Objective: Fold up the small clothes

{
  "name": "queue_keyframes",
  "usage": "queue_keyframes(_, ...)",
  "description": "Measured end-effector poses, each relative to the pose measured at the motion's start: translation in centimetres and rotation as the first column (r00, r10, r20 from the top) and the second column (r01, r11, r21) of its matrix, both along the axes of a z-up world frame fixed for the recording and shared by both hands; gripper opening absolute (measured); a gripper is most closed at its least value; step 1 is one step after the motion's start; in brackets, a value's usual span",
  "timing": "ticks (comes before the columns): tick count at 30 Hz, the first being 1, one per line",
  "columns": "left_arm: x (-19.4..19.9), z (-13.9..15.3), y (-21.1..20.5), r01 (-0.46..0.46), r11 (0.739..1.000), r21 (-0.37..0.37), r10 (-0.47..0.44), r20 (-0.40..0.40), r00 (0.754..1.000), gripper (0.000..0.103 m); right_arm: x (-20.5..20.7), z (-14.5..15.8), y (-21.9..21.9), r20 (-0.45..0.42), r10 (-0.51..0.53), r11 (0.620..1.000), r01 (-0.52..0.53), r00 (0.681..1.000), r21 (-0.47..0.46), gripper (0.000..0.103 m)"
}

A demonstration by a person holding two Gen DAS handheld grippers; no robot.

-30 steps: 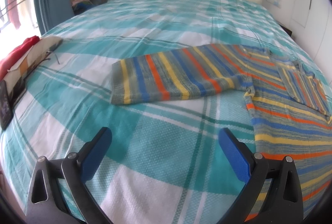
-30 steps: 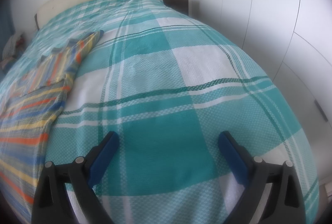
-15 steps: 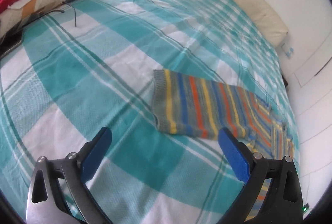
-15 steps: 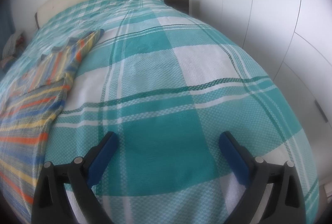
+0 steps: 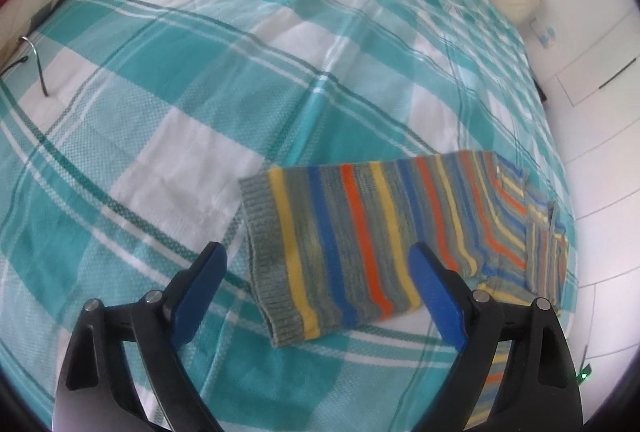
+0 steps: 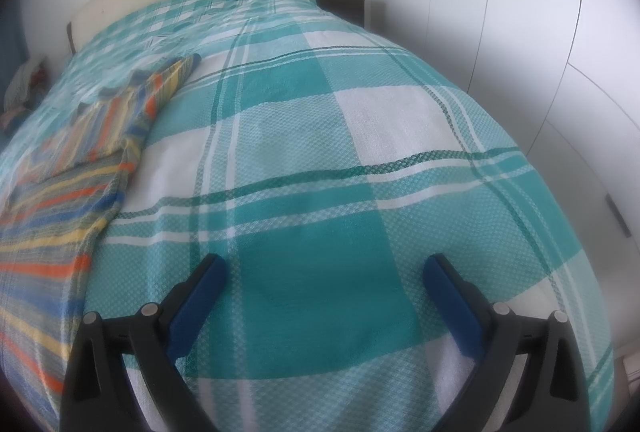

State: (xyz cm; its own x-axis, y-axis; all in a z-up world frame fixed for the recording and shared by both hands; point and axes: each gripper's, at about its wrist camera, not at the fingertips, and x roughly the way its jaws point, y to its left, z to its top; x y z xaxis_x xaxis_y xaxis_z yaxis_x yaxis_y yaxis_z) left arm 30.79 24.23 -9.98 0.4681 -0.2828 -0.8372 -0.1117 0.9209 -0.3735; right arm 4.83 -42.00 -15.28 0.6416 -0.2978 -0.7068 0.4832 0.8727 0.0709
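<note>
Striped sweater lies flat on the bedspread, sleeve stretched out; left gripper hangs over the sleeve cuff, jaws apart and just narrowing, nothing clamped, apparently lining up a grab; right gripper wide apart over bare bedspread, holding nothing.

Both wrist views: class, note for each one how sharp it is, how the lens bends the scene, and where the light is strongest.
Left wrist view: the striped jumper and bedspread are slightly smeared, the bed bulges like a dome, and the white wall at right is brightest. Right wrist view: sharper weave on the bedspread, wardrobe doors bowed into curves, soft even daylight, dark vignette in the corners.
</note>
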Motion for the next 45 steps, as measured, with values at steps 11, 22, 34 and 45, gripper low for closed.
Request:
queue_keyframes(11, 1.1, -2.5, 0.6, -0.098, 0.991, 0.088, 0.104, -0.059, 0.993, 0.071, 0.2, 0.0, 0.0, -0.004, 0.002, 1.0, -0.002, 1.0, 0.001, 0.1)
queue_keyframes(22, 1.6, -0.4, -2.2, -0.069, 0.988, 0.14, 0.071, -0.007, 0.997, 0.004, 0.2, 0.0, -0.1, -0.008, 0.003, 1.0, -0.003, 1.0, 0.0, 0.101)
queue_keyframes(34, -0.4, 15.6, -29.1, 0.44, 0.869, 0.226, -0.491, 0.288, 0.822, 0.004, 0.3, 0.0, -0.1, -0.008, 0.003, 1.0, -0.003, 1.0, 0.0, 0.102)
queue_keyframes(45, -0.6, 12.0, -32.0, 0.415, 0.892, 0.178, -0.447, 0.216, 0.868, 0.08, 0.2, 0.0, -0.1, -0.006, 0.007, 1.0, -0.007, 1.0, 0.007, 0.102)
